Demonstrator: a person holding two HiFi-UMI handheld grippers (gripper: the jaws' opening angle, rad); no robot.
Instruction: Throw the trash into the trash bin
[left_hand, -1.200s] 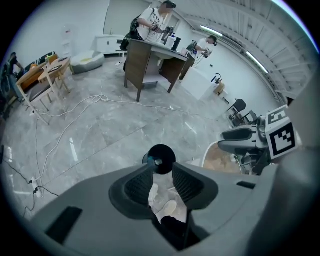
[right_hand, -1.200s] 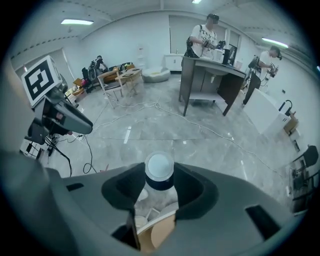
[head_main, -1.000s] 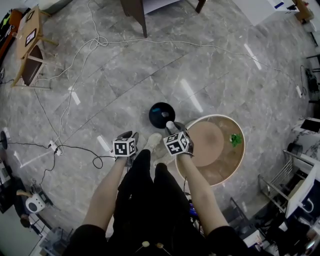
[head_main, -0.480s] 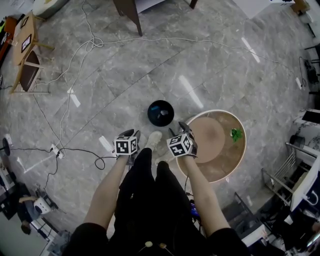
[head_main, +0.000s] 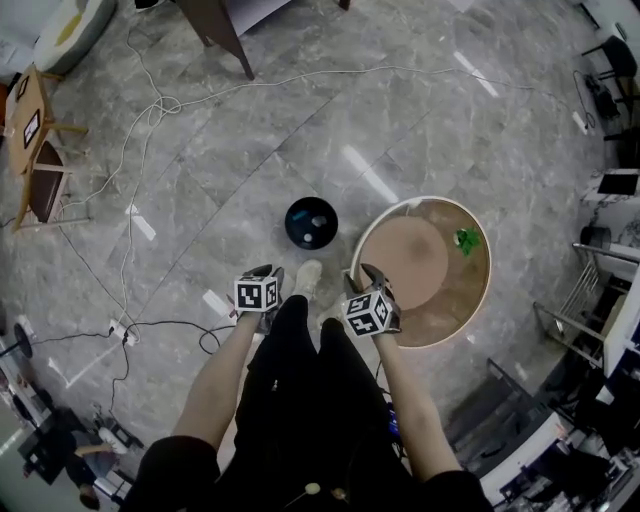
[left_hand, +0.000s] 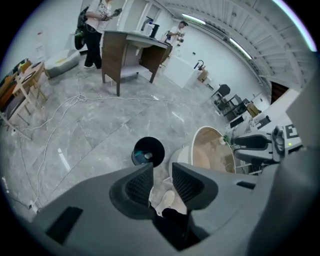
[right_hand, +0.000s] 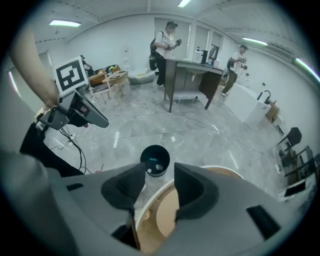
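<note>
Gaping and empty, the right claw (head_main: 362, 272) grasps nothing: its jaws have just been closing, with only air between them. It points steeply down over the near rim of the round worktop (head_main: 440, 312). The left claw (head_main: 265, 271) is released too, its jaws a narrow gap apart and bare, aimed at the grey marble floor (head_main: 250, 170). Between the two claws, just past their tips, sits the person's white shoe (head_main: 307, 278). Ahead of both claws the black trash bin (head_main: 311, 222) stands on the floor beside the worktop, with a few pale scraps (head_main: 318, 219) in it. The green trash (head_main: 466, 239) lies on the worktop's far side, ahead and right of the right claw, well apart from it. Cables (head_main: 150, 110) trail over the floor beyond the left claw.
</note>
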